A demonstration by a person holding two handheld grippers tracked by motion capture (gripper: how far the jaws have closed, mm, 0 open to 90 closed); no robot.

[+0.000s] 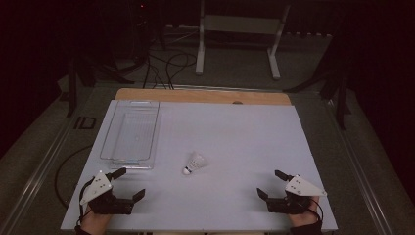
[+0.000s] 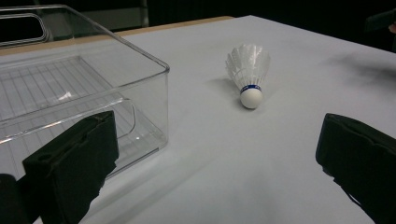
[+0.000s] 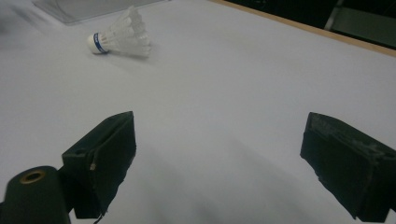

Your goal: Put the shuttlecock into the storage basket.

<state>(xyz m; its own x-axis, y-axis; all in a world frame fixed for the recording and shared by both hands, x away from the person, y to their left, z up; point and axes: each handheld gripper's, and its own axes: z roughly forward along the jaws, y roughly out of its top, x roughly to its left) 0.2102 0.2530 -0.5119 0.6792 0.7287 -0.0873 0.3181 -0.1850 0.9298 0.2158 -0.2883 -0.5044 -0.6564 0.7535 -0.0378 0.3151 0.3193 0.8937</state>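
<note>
The clear bin [image 1: 130, 134] is cut off at the left edge in the left gripper view. That view reveals a blue band on the shuttlecock [image 2: 249, 74], too small to make out from above. White-feathered, it lies on the tabletop [image 1: 235, 147] just right of the bin. The left claw [image 1: 128, 183] and right claw [image 1: 271, 183] gape wide, holding nothing.

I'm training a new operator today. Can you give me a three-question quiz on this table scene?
1. True or false: the shuttlecock lies inside the clear bin.
2. Which gripper is nearer the bin: A) left B) right?
3. Fill in: both grippers' jaws stand ____.

Key: 1 false, it lies on the table beside the bin; 2 A; 3 open.
</note>
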